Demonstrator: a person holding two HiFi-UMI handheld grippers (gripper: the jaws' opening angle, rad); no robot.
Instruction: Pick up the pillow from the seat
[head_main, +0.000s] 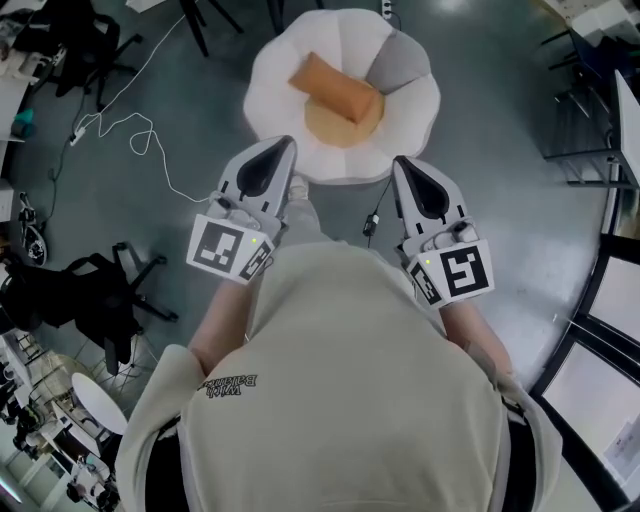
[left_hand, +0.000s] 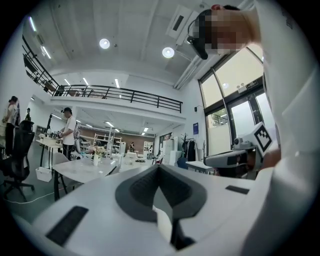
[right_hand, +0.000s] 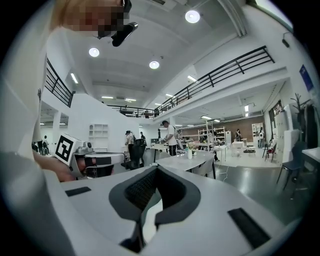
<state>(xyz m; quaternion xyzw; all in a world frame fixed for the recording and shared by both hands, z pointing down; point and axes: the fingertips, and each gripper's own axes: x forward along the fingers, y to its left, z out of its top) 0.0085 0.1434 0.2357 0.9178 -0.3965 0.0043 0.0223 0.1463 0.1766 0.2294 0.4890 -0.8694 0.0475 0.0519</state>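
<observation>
Here we are looking down over the person's shoulders, both grippers held out in front and pointing toward the seat (head_main: 270, 95), a white, petal-shaped floor chair with one grey section at its upper right. The pillow (head_main: 337, 88), an orange bolster, lies slantwise on the tan round in the middle of the seat; whether that round is a separate cushion or part of the seat is hard to tell from up here. The left gripper (head_main: 284, 143) has its tip just at the seat's near rim, left of centre, jaws pressed together with nothing between them. In the left gripper view, the left gripper (left_hand: 159, 169) shows the dark pads meeting in a point, empty, aimed level across a big bright room with white tables. The right gripper (head_main: 401, 160) sits at the near rim on the other side, also closed and empty. In its own view, the right gripper (right_hand: 156, 171) shows the same closed pads. Neither gripper touches the pillow, which lies apart from both tips, further in on the seat. Each gripper view catches the other gripper's marker cube off to the side. On the floor, a white cable (head_main: 130, 130) loops away to the left of the seat, and a black office chair (head_main: 100, 290) lies beyond the left arm.
</observation>
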